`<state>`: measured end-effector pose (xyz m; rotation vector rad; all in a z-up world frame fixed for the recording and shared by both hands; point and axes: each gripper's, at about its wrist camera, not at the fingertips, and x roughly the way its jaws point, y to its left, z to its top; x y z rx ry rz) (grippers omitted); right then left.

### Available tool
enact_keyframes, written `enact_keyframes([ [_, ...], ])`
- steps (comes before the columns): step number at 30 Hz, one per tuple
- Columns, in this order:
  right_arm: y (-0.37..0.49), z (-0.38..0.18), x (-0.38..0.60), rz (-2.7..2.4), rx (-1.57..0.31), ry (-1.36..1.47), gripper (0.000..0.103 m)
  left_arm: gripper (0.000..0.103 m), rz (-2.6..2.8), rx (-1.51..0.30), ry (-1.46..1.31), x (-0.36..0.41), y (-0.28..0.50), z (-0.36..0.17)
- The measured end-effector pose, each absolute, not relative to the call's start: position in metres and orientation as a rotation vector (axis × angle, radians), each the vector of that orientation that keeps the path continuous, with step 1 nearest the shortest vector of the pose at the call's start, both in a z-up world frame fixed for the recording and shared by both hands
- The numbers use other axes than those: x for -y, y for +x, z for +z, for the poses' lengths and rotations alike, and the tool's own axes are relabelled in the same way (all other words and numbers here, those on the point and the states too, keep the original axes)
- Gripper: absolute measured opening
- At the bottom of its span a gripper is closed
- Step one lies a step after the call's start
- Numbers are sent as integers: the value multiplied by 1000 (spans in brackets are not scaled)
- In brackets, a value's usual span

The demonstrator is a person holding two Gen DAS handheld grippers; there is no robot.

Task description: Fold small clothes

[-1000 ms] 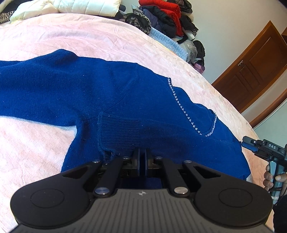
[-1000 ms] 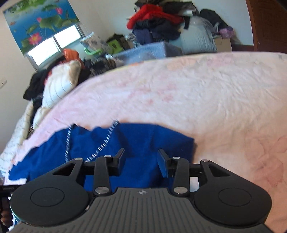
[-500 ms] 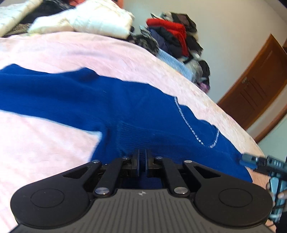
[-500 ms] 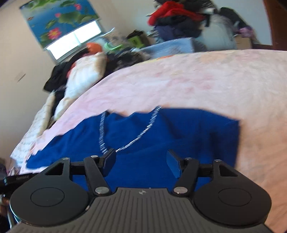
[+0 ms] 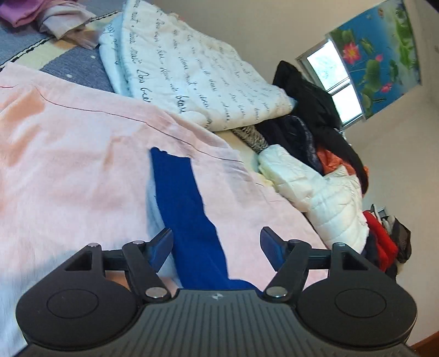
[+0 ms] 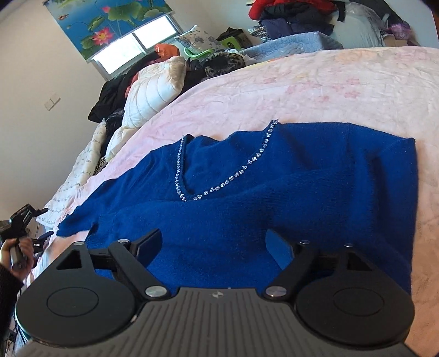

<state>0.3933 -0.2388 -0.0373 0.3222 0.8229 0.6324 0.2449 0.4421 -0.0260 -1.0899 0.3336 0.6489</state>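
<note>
A blue knit sweater (image 6: 274, 186) with a rhinestone V-neck (image 6: 219, 184) lies flat on the pink bedspread (image 6: 315, 90), one sleeve folded across its body. My right gripper (image 6: 216, 244) is open and empty, low over the sweater's near part. In the left wrist view the other sleeve (image 5: 186, 214) stretches away over the bedspread (image 5: 68, 170). My left gripper (image 5: 216, 241) is open, its fingers on either side of that sleeve, holding nothing. It also shows at the left edge of the right wrist view (image 6: 33, 222), held in a hand.
A white quilt with script print (image 5: 197, 71) and a white padded jacket (image 5: 323, 192) lie along the bed's far side. Dark and red clothes (image 5: 323, 131) are heaped by the window. More piled clothes (image 6: 296, 13) and a blue blanket (image 6: 296, 44) sit beyond the bed.
My left gripper has let go of the folded sleeve, opened and swung to face the other sleeve. My right gripper moved closer over the sweater and stayed open.
</note>
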Motion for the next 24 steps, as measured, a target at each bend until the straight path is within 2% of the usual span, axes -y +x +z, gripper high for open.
enact_keyframes([
  [7,391,-35,222,628,-821,238,100,69,737,-434,-1043,-472,262,-48],
  [9,390,-35,221,627,-819,229,100,63,735,-433,-1036,-476,268,-52],
  [10,391,-35,221,627,-820,230,100,54,747,-437,-1026,-477,271,-53],
  [11,391,-35,222,628,-821,235,100,38,754,-449,-1019,-480,275,-56],
  [12,391,-35,223,629,-822,243,100,29,755,-459,-1015,-481,280,-58],
  [13,392,-35,223,631,-824,251,100,12,749,-477,-1007,-482,284,-60],
  [14,392,-35,224,632,-825,257,100,7,749,-492,-986,-480,288,-60],
  [19,393,-34,224,630,-836,258,100,5,730,-430,-714,-438,301,-25],
  [24,394,-34,225,633,-844,268,100,5,480,-330,-424,-332,323,31],
])
